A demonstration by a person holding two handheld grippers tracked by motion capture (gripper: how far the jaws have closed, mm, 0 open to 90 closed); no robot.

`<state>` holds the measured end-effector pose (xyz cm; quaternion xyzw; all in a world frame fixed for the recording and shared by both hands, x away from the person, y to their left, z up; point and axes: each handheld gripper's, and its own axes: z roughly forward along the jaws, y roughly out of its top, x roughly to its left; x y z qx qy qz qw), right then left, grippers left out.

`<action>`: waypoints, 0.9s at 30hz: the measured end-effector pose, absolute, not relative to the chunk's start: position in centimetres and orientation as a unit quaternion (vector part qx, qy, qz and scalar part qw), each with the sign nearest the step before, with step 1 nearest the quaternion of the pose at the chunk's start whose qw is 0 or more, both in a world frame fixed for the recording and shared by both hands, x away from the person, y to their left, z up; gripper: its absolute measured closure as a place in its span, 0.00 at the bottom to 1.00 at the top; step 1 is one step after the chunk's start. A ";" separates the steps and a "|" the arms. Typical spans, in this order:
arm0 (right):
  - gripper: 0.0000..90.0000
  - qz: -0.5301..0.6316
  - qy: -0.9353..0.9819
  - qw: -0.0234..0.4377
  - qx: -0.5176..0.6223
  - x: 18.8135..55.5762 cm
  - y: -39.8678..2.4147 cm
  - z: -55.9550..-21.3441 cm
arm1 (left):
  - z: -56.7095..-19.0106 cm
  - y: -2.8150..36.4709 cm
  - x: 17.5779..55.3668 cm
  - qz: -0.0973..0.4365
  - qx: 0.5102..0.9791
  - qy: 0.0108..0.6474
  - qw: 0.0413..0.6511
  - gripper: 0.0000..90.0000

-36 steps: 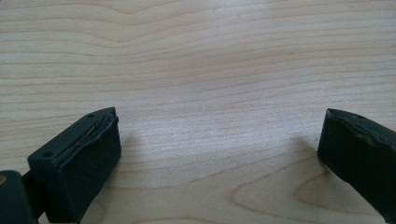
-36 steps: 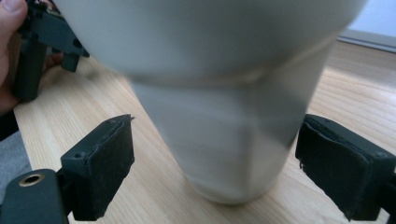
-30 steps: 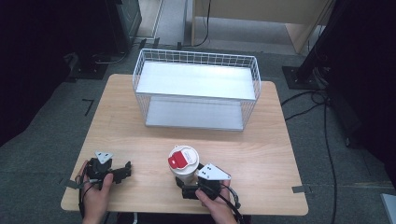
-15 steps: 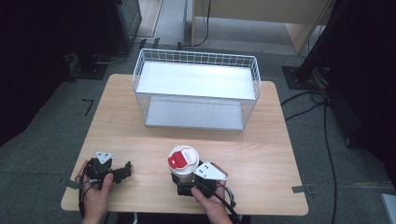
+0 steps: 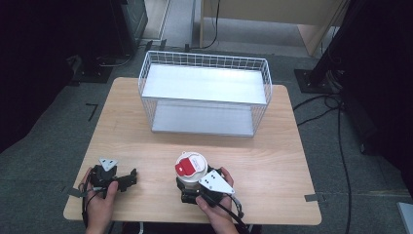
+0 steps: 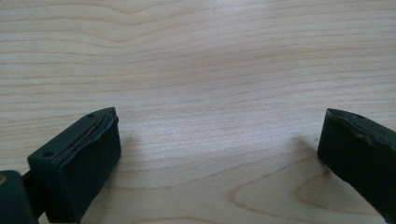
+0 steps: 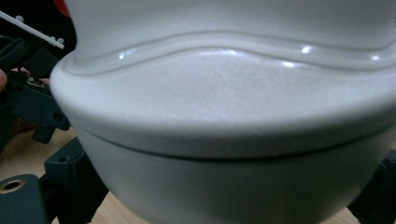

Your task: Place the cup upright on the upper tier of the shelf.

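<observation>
A white lidded container [image 5: 191, 165] with a red flap on top stands upright near the table's front edge. My right gripper [image 5: 191, 189] sits low at its base, jaws on either side and shut on it. In the right gripper view the container's white body [image 7: 224, 116] bulges between the two black fingers [image 7: 70, 179]. My left gripper [image 5: 131, 178] rests on the wood at the front left, held in a hand. Its jaws [image 6: 219, 140] stand wide open over bare wood with nothing between them.
A white wire basket [image 5: 204, 92] with a pale floor stands at the back middle of the wooden table [image 5: 277, 146]. Bare wood lies between the basket and the grippers. Dark stands and cables sit on the floor around the table.
The right hand and gripper have shifted slightly left at the container's base. The container stays in about the same place. The left gripper has not moved.
</observation>
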<state>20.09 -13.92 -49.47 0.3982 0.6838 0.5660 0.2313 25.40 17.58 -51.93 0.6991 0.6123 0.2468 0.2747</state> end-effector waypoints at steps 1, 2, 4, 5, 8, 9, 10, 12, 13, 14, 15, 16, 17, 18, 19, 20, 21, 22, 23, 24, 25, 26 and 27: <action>0.07 0.568 0.683 0.229 0.397 20.1 -14.0 -49.5 | -51.9 17.6 25.4 0.247 0.699 0.612 0.275 0.00; 0.07 0.571 0.682 0.228 0.396 20.1 -14.0 -49.4 | -51.9 17.6 25.4 0.247 0.699 0.612 0.275 0.00; 0.07 0.579 0.680 0.221 0.392 20.1 -14.0 -49.4 | -51.9 17.6 25.4 0.247 0.699 0.612 0.275 0.00; 0.07 0.581 0.680 0.219 0.390 20.1 -14.0 -49.4 | -51.9 17.6 25.4 0.247 0.699 0.612 0.275 0.00; 0.07 0.584 0.680 0.220 0.384 20.0 -13.7 -49.2 | -51.9 17.6 25.4 0.246 0.700 0.612 0.274 0.00; 0.07 0.584 0.680 0.220 0.384 20.0 -13.7 -49.2 | -51.9 17.6 25.4 0.246 0.700 0.612 0.274 0.00; 0.07 0.588 0.679 0.219 0.381 20.0 -13.6 -49.0 | -51.9 17.6 25.4 0.246 0.699 0.612 0.275 0.00; 0.07 0.591 0.678 0.220 0.378 20.0 -13.6 -48.9 | -51.9 17.6 25.4 0.246 0.699 0.612 0.275 0.00; 0.07 0.591 0.678 0.220 0.378 20.0 -13.6 -48.9 | -51.9 17.6 25.4 0.246 0.699 0.612 0.275 0.00; 0.08 0.591 0.676 0.222 0.380 20.0 -13.6 -48.6 | -51.9 17.6 25.4 0.246 0.699 0.612 0.275 0.00; 0.08 0.591 0.676 0.222 0.380 20.0 -13.6 -48.6 | -51.9 17.6 25.4 0.246 0.699 0.612 0.275 0.00; 0.08 0.594 0.673 0.227 0.377 20.0 -13.7 -48.1 | -51.9 17.6 25.4 0.246 0.699 0.612 0.276 0.00; 0.08 0.594 0.673 0.227 0.377 20.0 -13.7 -48.1 | -51.9 17.6 25.4 0.246 0.699 0.612 0.275 0.00; 0.08 0.596 0.672 0.230 0.375 20.0 -13.7 -47.9 | -51.9 17.6 25.4 0.246 0.699 0.612 0.275 0.00; 0.08 0.598 0.670 0.233 0.374 20.0 -13.7 -47.7 | -51.9 17.6 25.4 0.246 0.699 0.612 0.275 0.00; 0.08 0.602 0.666 0.237 0.372 20.0 -13.8 -47.1 | -51.9 17.6 25.4 0.246 0.698 0.613 0.276 0.00; 0.08 0.604 0.664 0.240 0.369 20.1 -13.9 -46.8 | -51.9 17.6 25.4 0.246 0.698 0.613 0.276 0.00; 0.08 0.606 0.661 0.245 0.368 20.1 -13.9 -46.4 | -51.9 17.6 25.4 0.246 0.698 0.613 0.277 0.00; 0.08 0.606 0.661 0.245 0.368 20.1 -13.9 -46.4 | -51.9 17.6 25.4 0.246 0.698 0.613 0.277 0.00; 0.08 0.609 0.658 0.250 0.366 20.2 -14.0 -45.9 | -51.9 17.6 25.4 0.247 0.697 0.613 0.277 0.00; 0.08 0.609 0.658 0.250 0.366 20.2 -14.0 -45.9 | -51.9 17.6 25.4 0.247 0.697 0.613 0.277 0.00; 0.08 0.612 0.653 0.255 0.366 20.3 -14.2 -45.4 | -51.9 17.6 25.4 0.246 0.697 0.613 0.278 0.00; 0.08 0.612 0.653 0.255 0.366 20.3 -14.2 -45.4 | -51.9 17.6 25.4 0.246 0.697 0.613 0.278 0.00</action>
